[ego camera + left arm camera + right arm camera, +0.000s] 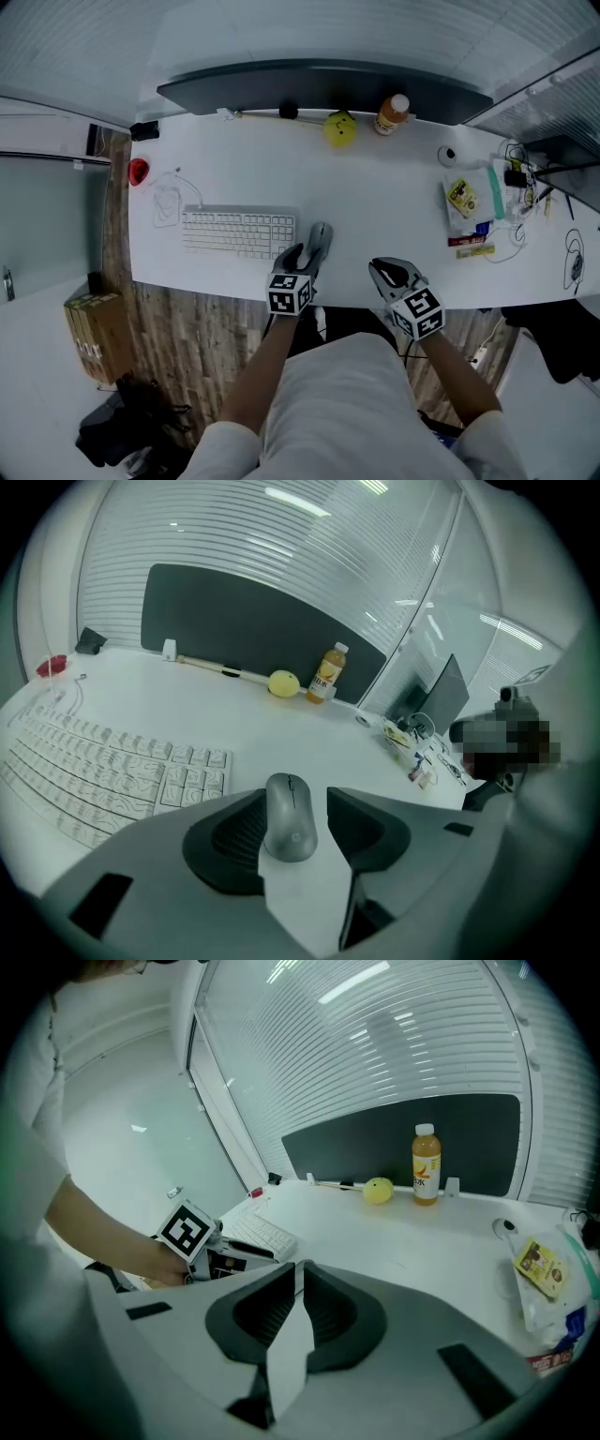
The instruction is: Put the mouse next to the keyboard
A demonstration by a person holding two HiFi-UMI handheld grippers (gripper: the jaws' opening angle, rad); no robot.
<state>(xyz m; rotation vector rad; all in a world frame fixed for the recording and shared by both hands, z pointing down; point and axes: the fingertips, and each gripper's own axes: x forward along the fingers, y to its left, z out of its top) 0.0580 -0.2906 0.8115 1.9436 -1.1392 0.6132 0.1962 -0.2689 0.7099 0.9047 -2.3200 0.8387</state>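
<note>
Right now the left tool (306, 257) hangs low over the front edge of the white counter (375, 187) with its jaws spread wide. The grey mouse (289, 817) lies flat on the counter between them. In the left gripper view a clear strip of counter shows between the mouse and the right-hand jaw, while the ribbed pad of the other jaw sits right at the mouse's side (whether it touches, I cannot tell). So the mouse is released, not gripped. It rests just beside the right end of the white keyboard (239, 232), a narrow gap apart, its long axis running away from the person.

The right tool (300, 1274) is clenched, its two jaws meeting at the tips with nothing between them. It hovers at the counter's near edge, to the right of the mouse and well apart from it.

Further back, a yellow ball-like thing (340, 128) and an orange drink bottle (392, 113) stand close together in front of a dark panel (323, 86). A small red object (139, 171) sits at the counter's left end, near a thin white cable (167, 202). Snack packets (459, 197) and more cables lie at the right end. A cardboard box (94, 330) stands on the wooden floor below.
</note>
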